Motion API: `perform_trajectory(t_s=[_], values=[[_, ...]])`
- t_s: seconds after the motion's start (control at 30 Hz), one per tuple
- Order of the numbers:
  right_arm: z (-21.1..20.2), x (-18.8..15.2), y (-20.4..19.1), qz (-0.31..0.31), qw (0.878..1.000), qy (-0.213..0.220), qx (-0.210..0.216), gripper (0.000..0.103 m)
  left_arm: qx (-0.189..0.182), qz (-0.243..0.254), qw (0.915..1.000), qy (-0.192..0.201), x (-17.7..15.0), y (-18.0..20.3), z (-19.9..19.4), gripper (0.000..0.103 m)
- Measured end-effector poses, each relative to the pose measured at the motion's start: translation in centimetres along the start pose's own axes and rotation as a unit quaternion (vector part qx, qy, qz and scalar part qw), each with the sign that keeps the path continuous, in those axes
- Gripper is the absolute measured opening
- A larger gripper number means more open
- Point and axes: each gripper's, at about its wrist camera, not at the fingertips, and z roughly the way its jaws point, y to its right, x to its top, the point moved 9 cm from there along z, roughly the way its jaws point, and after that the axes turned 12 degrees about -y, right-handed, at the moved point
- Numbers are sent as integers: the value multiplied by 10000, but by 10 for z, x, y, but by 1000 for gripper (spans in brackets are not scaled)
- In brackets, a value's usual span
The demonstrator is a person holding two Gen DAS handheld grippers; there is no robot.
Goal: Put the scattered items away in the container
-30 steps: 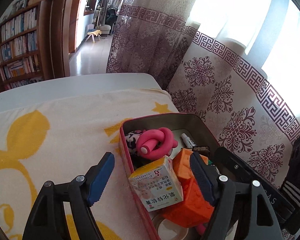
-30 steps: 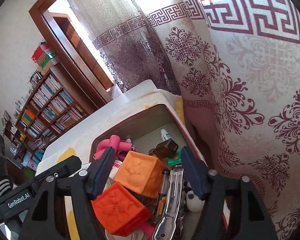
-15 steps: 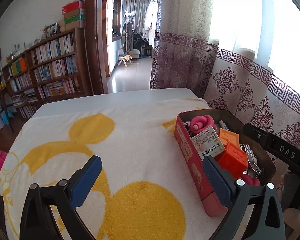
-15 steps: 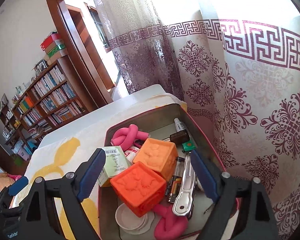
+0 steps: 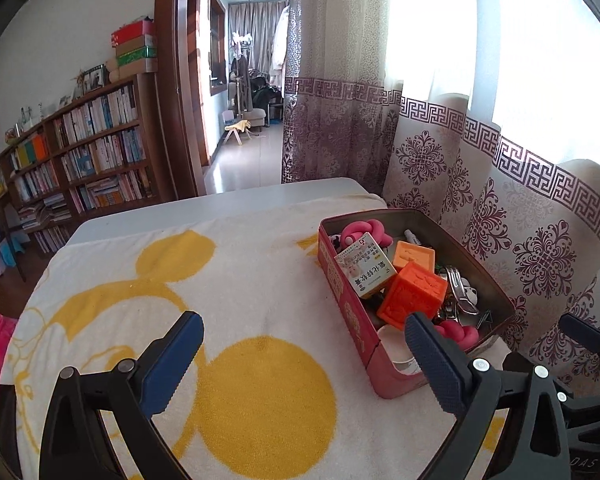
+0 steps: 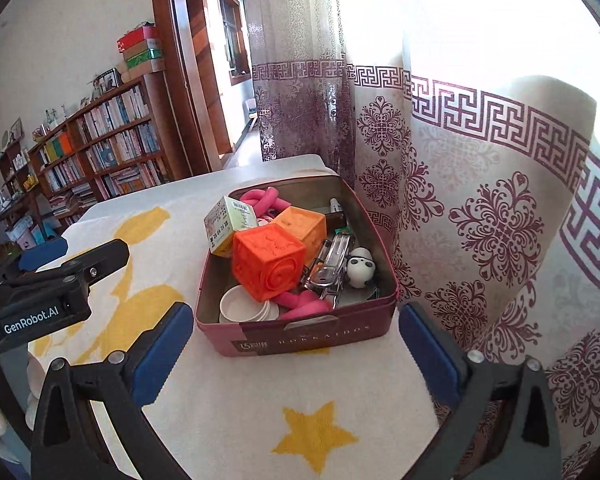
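**Filled tin on the towel, both grippers empty**

The red rectangular metal tin (image 6: 300,334) rests on the white towel with yellow shapes (image 5: 236,300) and contains orange embossed cubes (image 6: 268,264). Left gripper (image 5: 304,360): jaws spread wide, empty, beside the tin. Right gripper (image 6: 296,356): jaws opening, nothing between them, just before the tin.
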Motion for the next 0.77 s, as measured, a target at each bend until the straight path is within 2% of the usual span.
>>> perform_trajectory(t_s=[0.23, 0.33, 0.53, 0.77], values=[[-14, -11, -3, -123, 9994, 217, -255, 103, -699, -28, 9971, -315, -4, 23, -5, 102], [-11, -15, 0, -43, 9995, 203, -233, 103, -874, -38, 9951, -458, -6, 31, -2, 102], [-3, -23, 10, 139, 9997, 118, -173, 103, -886, 136, 9944, -553, -7, 46, 6, 102], [7, -30, 18, 420, 9991, -9, -65, 103, -648, 395, 9968, -242, -8, 48, 0, 102]])
